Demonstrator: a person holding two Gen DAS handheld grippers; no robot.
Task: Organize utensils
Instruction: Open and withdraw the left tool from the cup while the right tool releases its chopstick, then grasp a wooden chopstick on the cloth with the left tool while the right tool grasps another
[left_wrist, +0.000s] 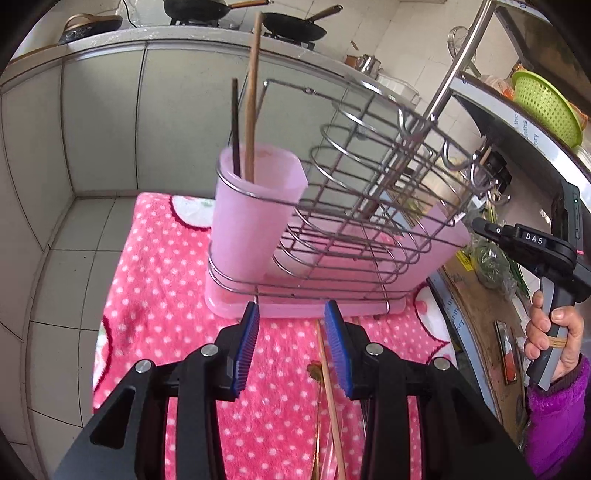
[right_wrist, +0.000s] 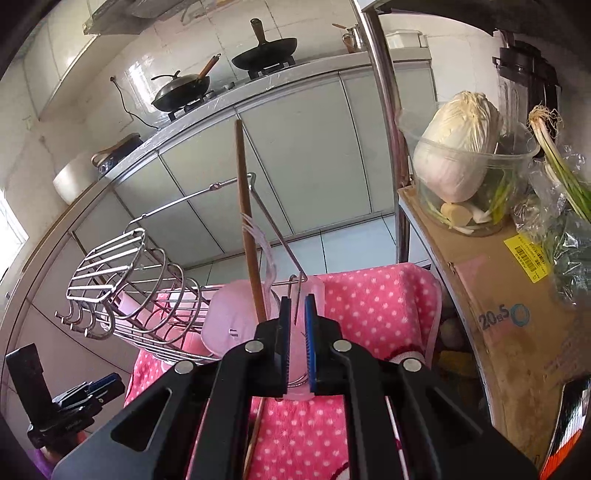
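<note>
A wire rack (left_wrist: 369, 177) (right_wrist: 147, 288) stands on a pink tray with a pink cup at each end. The left cup (left_wrist: 251, 221) holds a dark chopstick (left_wrist: 235, 122) and a wooden one (left_wrist: 253, 92). My left gripper (left_wrist: 292, 306) hovers open before the tray with nothing between its pads. Beneath it a wooden chopstick (left_wrist: 328, 387) lies on the cloth. My right gripper (right_wrist: 297, 299) (left_wrist: 476, 223) is shut on the rim of the other cup (right_wrist: 229, 325), in which a wooden chopstick (right_wrist: 245, 221) stands. A hand (left_wrist: 554, 332) holds that gripper.
The rack rests on a pink dotted cloth (left_wrist: 155, 266) (right_wrist: 369, 306) above a tiled floor. To the right, a cardboard box (right_wrist: 498, 295) carries a bowl of cabbage (right_wrist: 458, 147). A metal pole (right_wrist: 384, 110), a green basket (left_wrist: 543, 103) and woks (right_wrist: 181, 92) on a counter lie behind.
</note>
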